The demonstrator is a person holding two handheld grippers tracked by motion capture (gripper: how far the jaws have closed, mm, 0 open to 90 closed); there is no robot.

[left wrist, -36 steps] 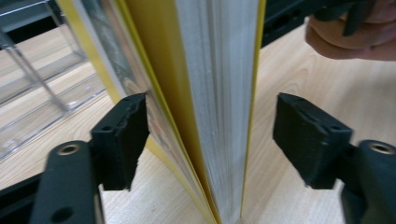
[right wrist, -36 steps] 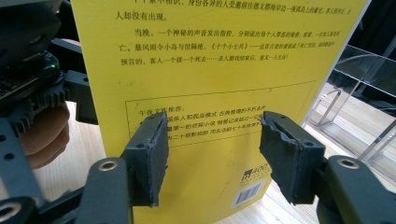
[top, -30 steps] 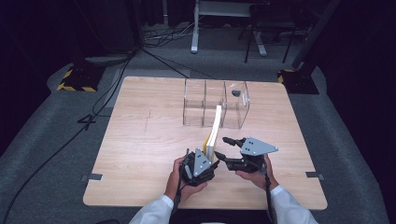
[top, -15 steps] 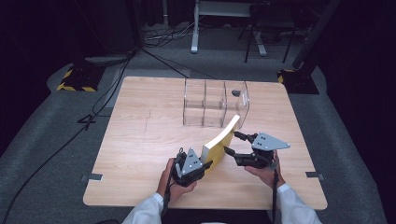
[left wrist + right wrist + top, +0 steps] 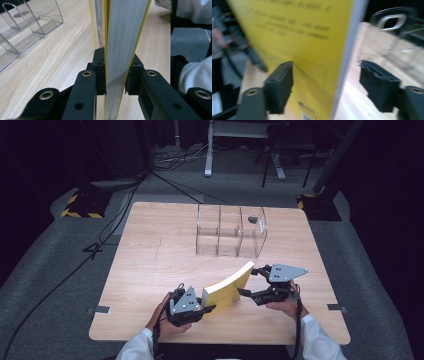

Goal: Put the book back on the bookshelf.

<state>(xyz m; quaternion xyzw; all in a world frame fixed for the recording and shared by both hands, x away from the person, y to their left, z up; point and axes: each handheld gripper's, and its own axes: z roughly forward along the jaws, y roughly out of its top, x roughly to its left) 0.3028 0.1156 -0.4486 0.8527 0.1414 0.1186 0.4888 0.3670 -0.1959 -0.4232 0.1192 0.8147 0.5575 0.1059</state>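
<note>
A yellow paperback book (image 5: 227,287) is held off the table, slanting up from the near left toward the far right. My left gripper (image 5: 206,308) is shut on its lower end; in the left gripper view the jaws clamp the book (image 5: 125,37) at my left gripper (image 5: 115,75), pressing on both covers with the grey page edge between them. My right gripper (image 5: 248,281) is at the book's upper right end, open. In the right gripper view the yellow cover (image 5: 299,50) stands between the wide-apart jaws of my right gripper (image 5: 325,87), nearer the left jaw.
A clear acrylic organizer (image 5: 230,232) with three compartments stands at the far middle of the wooden table (image 5: 150,270); a small dark object (image 5: 252,219) lies in its right compartment. It also appears as the organizer (image 5: 25,30) and the organizer (image 5: 397,40). Cables run over the floor to the left.
The book has tipped from nearly upright to a low slant toward the right. The two hands have moved apart, left hand leftward and right hand rightward.
</note>
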